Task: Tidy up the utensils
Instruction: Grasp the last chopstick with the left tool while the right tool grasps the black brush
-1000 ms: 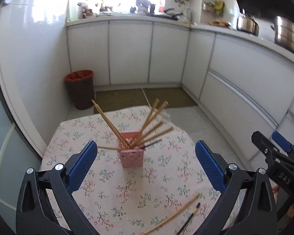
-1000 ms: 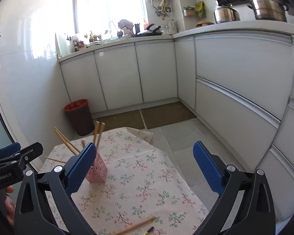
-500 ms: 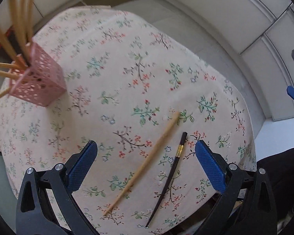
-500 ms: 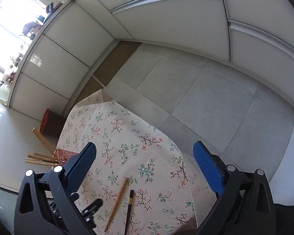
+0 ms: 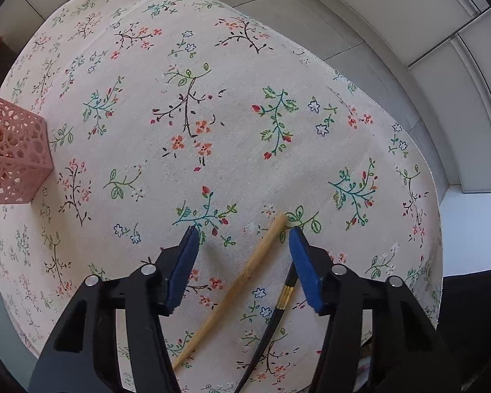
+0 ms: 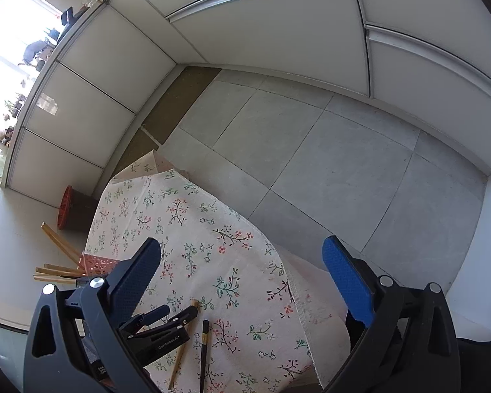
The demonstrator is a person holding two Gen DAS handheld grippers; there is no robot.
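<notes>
A wooden chopstick (image 5: 242, 281) and a black chopstick (image 5: 271, 327) lie side by side on the floral tablecloth (image 5: 147, 82). My left gripper (image 5: 243, 231) points straight down over them and its jaws are closing. The wooden chopstick's upper end lies between the blue pads, which do not press on it. The black one passes under the right pad. A pink lattice holder (image 5: 13, 157) stands at the left edge; in the right wrist view the holder (image 6: 98, 263) carries several wooden chopsticks (image 6: 57, 270). My right gripper (image 6: 240, 249) hangs open above the table, holding nothing.
The table's right edge (image 6: 291, 281) drops to a grey tiled floor (image 6: 311, 147). White cabinets (image 6: 278, 26) line the walls. A red-rimmed bin (image 6: 67, 208) stands beyond the table, and a brown mat (image 6: 183, 98) lies by the cabinets.
My left gripper swung from looking across the kitchen to straight down, sank onto the two loose chopsticks, and its jaws narrowed around the wooden one. The right gripper tilted down, then held still.
</notes>
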